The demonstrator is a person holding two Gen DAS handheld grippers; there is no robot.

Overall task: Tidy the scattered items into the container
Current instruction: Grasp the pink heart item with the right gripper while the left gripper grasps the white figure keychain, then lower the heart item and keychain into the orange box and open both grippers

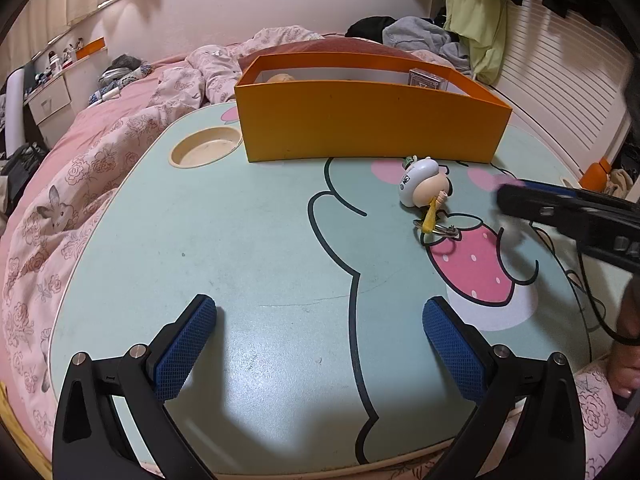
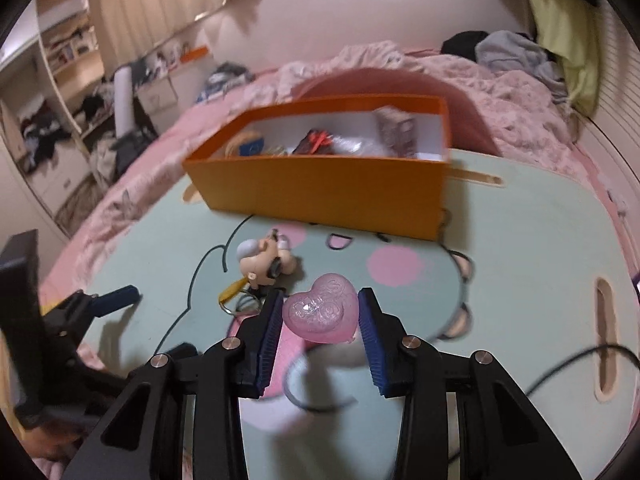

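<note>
In the right wrist view my right gripper (image 2: 322, 316) is shut on a pink translucent heart-shaped case (image 2: 320, 308), held just above the pale green cartoon table (image 2: 520, 240). A small figure keychain (image 2: 264, 260) with a yellow strap and metal rings lies just left of the heart, also visible in the left wrist view as the figure keychain (image 1: 420, 184). Behind it stands the orange box (image 1: 372, 120), the same orange box (image 2: 320, 192) holding several small items. My left gripper (image 1: 320, 320) is open over bare tabletop, nothing between its blue pads.
The table (image 1: 240, 240) has a round cup recess (image 1: 206, 146) at the back left and a slot (image 2: 604, 340) at the right edge. A black cable (image 2: 580, 364) trails over the right side. Pink bedding (image 1: 80, 200) and piled clothes surround the table.
</note>
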